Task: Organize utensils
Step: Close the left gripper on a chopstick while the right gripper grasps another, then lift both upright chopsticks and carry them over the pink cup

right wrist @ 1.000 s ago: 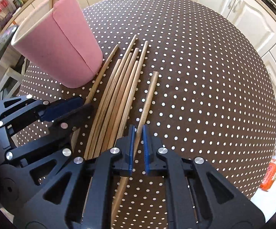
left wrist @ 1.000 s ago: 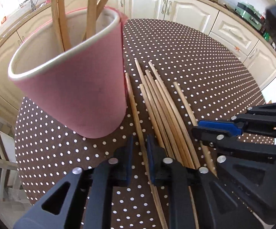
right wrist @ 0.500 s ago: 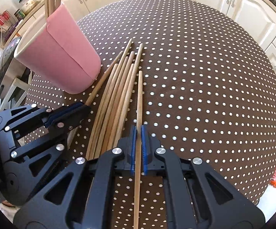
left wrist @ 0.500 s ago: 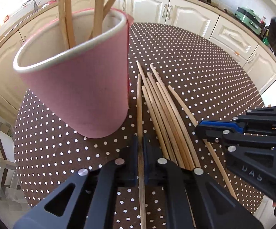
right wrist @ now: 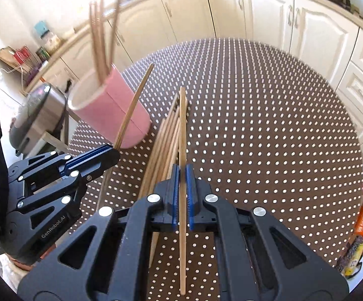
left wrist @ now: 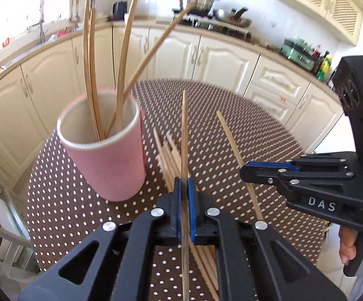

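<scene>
Left gripper point(left wrist: 184, 188) clamped on thin pale wooden chopstick point(left wrist: 184, 135), gripped near mid-length, tip pointing ahead. Right gripper point(right wrist: 180, 183) likewise pinched on second wooden chopstick point(right wrist: 182, 130).

Pink cylindrical paper cup point(left wrist: 106, 155) ahead-left of left claw, four sticks standing inside. Loose bundle of wooden chopsticks point(right wrist: 163, 140) lying on brown white-dotted tablecloth point(right wrist: 269, 138) under both claws.

Judgement: sticks light, stiff, smooth; prone to pivot in pads. Mid-length hold best balanced.

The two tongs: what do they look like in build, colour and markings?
Both are matte black plastic with triangular cut-outs, silver rivets at the joints and ribbed blue pads inside the fingers. The right tongs read "DAS" in white and show a green light on the upright body. The left tongs read "GenRobot.AI". Bare fingers grip the right handle.
</scene>
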`<state>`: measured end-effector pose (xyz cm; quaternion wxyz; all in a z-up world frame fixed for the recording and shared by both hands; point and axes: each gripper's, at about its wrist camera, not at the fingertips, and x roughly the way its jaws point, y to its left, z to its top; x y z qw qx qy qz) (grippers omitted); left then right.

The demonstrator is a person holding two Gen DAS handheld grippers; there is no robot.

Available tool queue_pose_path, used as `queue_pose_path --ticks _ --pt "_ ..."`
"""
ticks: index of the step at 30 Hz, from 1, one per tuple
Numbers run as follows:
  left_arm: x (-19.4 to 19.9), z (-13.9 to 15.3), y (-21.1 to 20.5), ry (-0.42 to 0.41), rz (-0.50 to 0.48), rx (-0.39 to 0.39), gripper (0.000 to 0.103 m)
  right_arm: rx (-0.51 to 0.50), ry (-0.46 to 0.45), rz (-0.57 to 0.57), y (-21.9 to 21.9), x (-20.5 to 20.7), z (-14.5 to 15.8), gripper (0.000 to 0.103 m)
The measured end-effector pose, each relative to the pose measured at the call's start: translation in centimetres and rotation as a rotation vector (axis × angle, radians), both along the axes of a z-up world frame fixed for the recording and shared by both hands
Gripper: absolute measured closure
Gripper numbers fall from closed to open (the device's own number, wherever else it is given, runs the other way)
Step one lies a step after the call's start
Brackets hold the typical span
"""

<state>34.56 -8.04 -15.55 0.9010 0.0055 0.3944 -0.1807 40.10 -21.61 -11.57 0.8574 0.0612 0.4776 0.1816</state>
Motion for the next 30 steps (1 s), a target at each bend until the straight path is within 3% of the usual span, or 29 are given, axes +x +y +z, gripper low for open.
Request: queue_pose_path --ticks 7,15,20,25,30 --pt "-3.3 3.9 2.0 -0.147 -0.014 -0.077 0.098 0.071 -0.105 0.015 -1.7 -2.5 4.8 0.097" --pt "-4.2 7.8 4.0 -0.320 0.064 -0.159 0.098 0.126 -0.262 0.043 -1.0 -4.4 10.5 0.097" --pt "-3.4 9.3 6.1 -0.415 0.139 -0.230 0.098 0.122 -0.339 0.062 1.1 -4.2 12.8 0.097" --pt "-1.6 10.6 8.2 -0.458 0.193 -0.306 0.098 0.136 -0.391 0.067 3.3 -2.7 14.3 0.097" --pt "-0.3 11.8 10.0 -0.553 0.249 -0.327 0.098 0.139 -0.442 0.082 5.1 -1.0 15.7 0.097"
